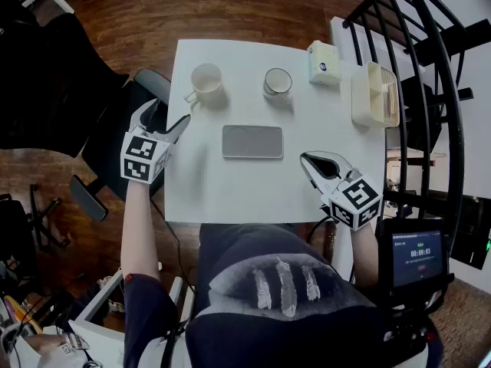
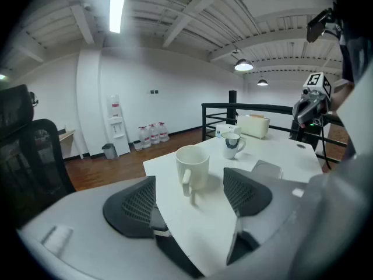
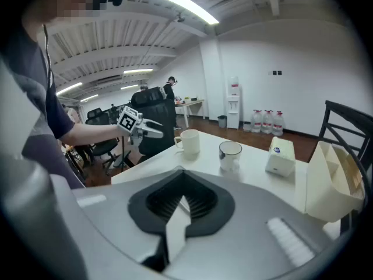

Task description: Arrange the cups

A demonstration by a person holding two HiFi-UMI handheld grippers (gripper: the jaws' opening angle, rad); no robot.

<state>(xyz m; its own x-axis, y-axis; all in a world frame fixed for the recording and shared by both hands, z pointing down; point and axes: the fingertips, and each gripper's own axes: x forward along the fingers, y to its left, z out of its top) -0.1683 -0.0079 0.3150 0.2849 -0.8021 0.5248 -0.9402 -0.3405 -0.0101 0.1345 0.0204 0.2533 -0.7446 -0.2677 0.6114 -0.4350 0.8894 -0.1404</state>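
Observation:
A cream ribbed mug (image 1: 206,80) (image 2: 192,167) (image 3: 189,142) stands upright at the far left of the white table (image 1: 207,190), its handle toward the left edge. To its right stands a white mug with a dark rim (image 1: 278,82) (image 2: 231,144) (image 3: 230,154). My left gripper (image 1: 163,119) (image 2: 189,200) hovers at the table's left edge, open, with the cream mug ahead of the jaws and apart from them. My right gripper (image 1: 313,162) (image 3: 182,202) is shut and empty over the near right of the table.
A grey rectangular coaster (image 1: 252,142) lies mid-table. A small white box (image 1: 324,62) and a cream rack (image 1: 374,93) sit at the far right. A black railing (image 1: 430,67) runs past the right edge. An office chair (image 1: 115,140) stands at the left.

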